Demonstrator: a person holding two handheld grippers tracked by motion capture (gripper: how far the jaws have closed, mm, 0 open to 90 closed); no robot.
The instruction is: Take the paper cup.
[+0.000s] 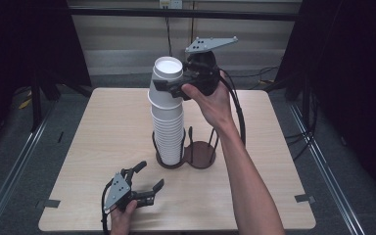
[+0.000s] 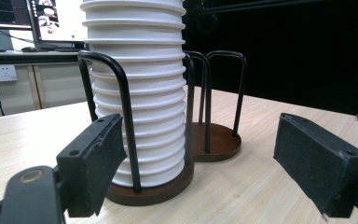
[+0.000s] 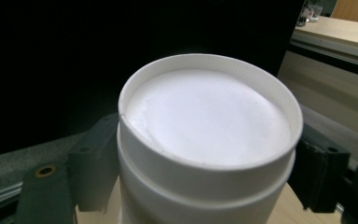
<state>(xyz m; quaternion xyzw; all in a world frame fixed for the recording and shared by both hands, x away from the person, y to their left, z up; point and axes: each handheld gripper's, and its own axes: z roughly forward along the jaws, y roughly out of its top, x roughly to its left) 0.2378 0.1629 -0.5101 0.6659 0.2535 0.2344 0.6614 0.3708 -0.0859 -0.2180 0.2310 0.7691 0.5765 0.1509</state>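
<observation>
A tall stack of upturned white paper cups (image 1: pixel 169 129) stands in the left ring of a dark brown two-ring wire holder (image 1: pixel 201 155) at the table's middle. The top cup (image 1: pixel 167 73) sits slightly tilted on the stack, and my right gripper (image 1: pixel 169 82) is shut on its sides from the right. In the right gripper view the top cup (image 3: pixel 209 121) sits between both pads (image 3: pixel 93 163). My left gripper (image 1: pixel 150 176) rests open on the table in front of the holder. In the left gripper view the stack (image 2: pixel 137 93) rises beyond its spread jaws.
The holder's right ring (image 2: pixel 216 142) holds nothing. The wooden table (image 1: pixel 103 127) has bare room left and right of the holder. Monitors (image 2: pixel 28 18) stand on a desk beyond the table. Black cables (image 1: pixel 237 112) trail from my right gripper.
</observation>
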